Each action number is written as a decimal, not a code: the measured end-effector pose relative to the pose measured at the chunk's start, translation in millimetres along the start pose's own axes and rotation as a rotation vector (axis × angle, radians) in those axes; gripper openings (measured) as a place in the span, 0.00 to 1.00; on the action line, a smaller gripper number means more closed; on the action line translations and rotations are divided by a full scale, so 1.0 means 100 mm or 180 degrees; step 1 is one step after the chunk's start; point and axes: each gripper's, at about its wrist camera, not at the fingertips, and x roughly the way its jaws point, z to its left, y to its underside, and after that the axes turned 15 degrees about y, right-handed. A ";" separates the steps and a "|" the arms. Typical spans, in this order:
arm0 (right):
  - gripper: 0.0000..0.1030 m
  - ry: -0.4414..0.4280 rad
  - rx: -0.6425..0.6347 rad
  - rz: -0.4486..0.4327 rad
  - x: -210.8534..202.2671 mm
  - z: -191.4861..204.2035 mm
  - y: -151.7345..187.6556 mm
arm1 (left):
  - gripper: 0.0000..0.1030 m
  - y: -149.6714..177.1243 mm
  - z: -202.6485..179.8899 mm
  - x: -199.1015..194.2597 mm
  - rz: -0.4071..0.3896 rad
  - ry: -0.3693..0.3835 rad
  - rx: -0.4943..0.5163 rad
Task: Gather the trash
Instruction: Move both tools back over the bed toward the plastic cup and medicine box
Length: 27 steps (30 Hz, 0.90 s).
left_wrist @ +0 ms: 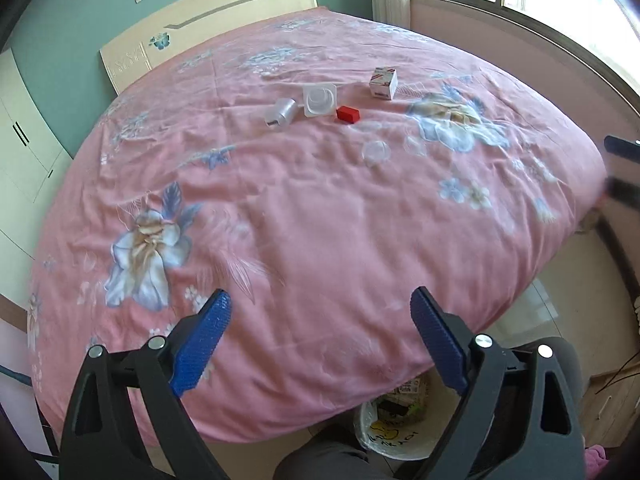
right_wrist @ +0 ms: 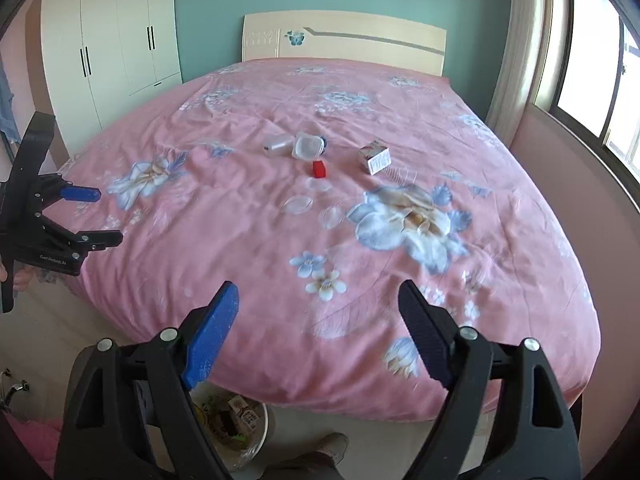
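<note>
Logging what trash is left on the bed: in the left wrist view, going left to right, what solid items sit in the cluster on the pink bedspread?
Silver cylinder → white square plastic cup → small red box → white carton with red stripes. The clear plastic pieces nearer the camera are left out; their outlines are too faint to place.

You face a teal wall (right_wrist: 224, 20), white wardrobe (right_wrist: 116, 36), pale headboard (right_wrist: 360, 36) and sunlit window (right_wrist: 592, 64).
</note>
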 end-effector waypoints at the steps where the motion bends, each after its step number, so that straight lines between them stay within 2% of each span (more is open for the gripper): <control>1: 0.79 0.0017 -0.0037 -0.0025 0.02 -0.01 -0.07 | 0.90 -0.08 0.03 0.02 0.0000 -0.0039 0.0020; 5: 0.79 -0.0012 -0.0152 -0.0097 0.13 -0.06 -0.35 | 0.90 -0.36 0.17 0.16 0.0033 -0.0106 0.0035; 12: 0.79 0.0016 -0.0315 -0.0140 0.49 -0.08 -0.74 | 0.90 -0.83 0.41 0.49 0.0076 -0.0078 -0.0009; 19: 0.79 0.0026 -0.0364 -0.0143 0.98 -0.09 -1.00 | 0.90 -1.25 0.64 0.97 0.0166 -0.0113 0.0009; 27: 0.79 0.0015 -0.0406 0.0019 1.71 -0.09 -1.24 | 0.90 -1.63 0.99 1.57 0.0271 -0.0104 -0.0098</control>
